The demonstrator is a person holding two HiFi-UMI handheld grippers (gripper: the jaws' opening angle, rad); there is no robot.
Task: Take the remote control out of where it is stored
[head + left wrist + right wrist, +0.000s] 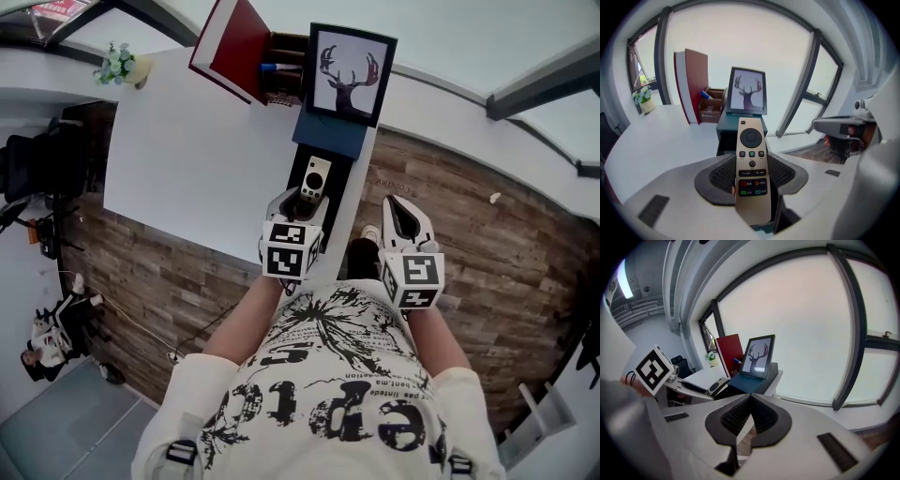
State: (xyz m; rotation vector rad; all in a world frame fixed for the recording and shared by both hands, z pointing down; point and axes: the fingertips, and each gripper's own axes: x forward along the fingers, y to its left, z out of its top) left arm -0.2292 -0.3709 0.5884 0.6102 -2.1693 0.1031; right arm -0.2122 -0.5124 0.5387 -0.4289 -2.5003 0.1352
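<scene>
Remote control (751, 140) sits lengthwise between the jaws of my left gripper (300, 201). Its long axis runs straight ahead along the jaws, with the round button end pointing away from me and the coloured keys level with the pads (718, 176). The pads bear on both of its long edges, so I judge that the left gripper has it clamped. Directly below and ahead of that gripper is the open drawer (336, 187) of the dark teal box (725, 127), and the remote lies in line with the drawer's length. I can't tell from here whether its near end has cleared the drawer's edge. Beyond the box, further ahead of the tool, stands the deer picture (749, 91).

My right gripper (749, 401) hangs off to the right of the left one, beside the drawer. Its jaws are together with nothing in them, and it's well apart from the remote.

The left gripper is the one on the job. As I see it, the coming move is to draw the remote up and back toward me along its own length, keeping it level so the far end doesn't catch on the box.
</scene>
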